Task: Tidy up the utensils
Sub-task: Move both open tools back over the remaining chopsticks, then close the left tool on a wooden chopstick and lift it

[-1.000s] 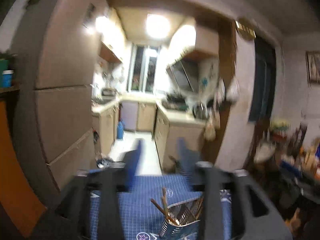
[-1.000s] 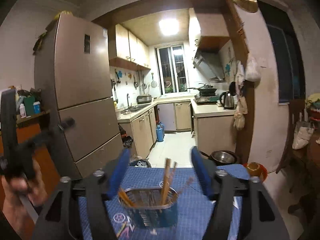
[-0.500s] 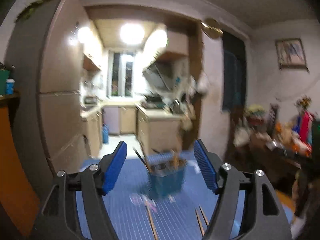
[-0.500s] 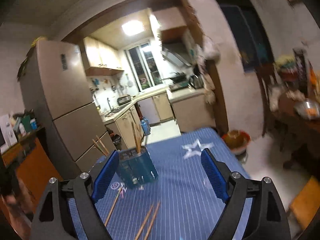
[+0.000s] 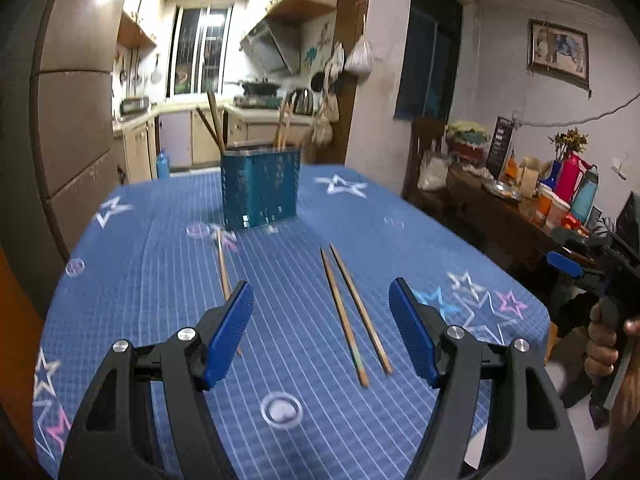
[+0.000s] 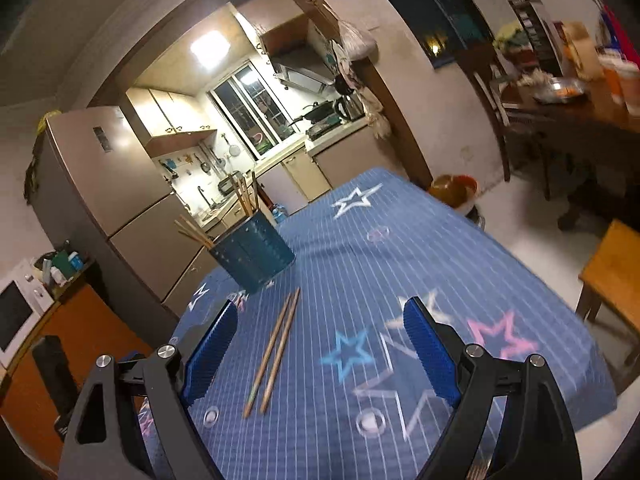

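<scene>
A blue perforated utensil holder (image 5: 261, 189) stands at the far middle of the blue star tablecloth (image 5: 160, 280), with several chopsticks upright in it. A pair of wooden chopsticks (image 5: 352, 312) lies flat before it. Another chopstick (image 5: 223, 266) lies left of the pair, partly behind my left finger. My left gripper (image 5: 321, 334) is open and empty above the near cloth. In the right wrist view the holder (image 6: 252, 258) and the pair (image 6: 276, 350) show, with my right gripper (image 6: 320, 354) open and empty above the cloth.
A fridge (image 6: 120, 200) stands left of the table, the kitchen behind it. A cluttered side table (image 5: 540, 208) is at the right. A wooden stool (image 6: 612, 272) and a red bowl (image 6: 454, 188) sit on the floor. The right gripper's handle (image 5: 608, 296) shows at the right edge.
Both grippers have pulled back and tilted down from the holder. The table top and loose chopsticks have come into view. The holder now stands farther away in both views.
</scene>
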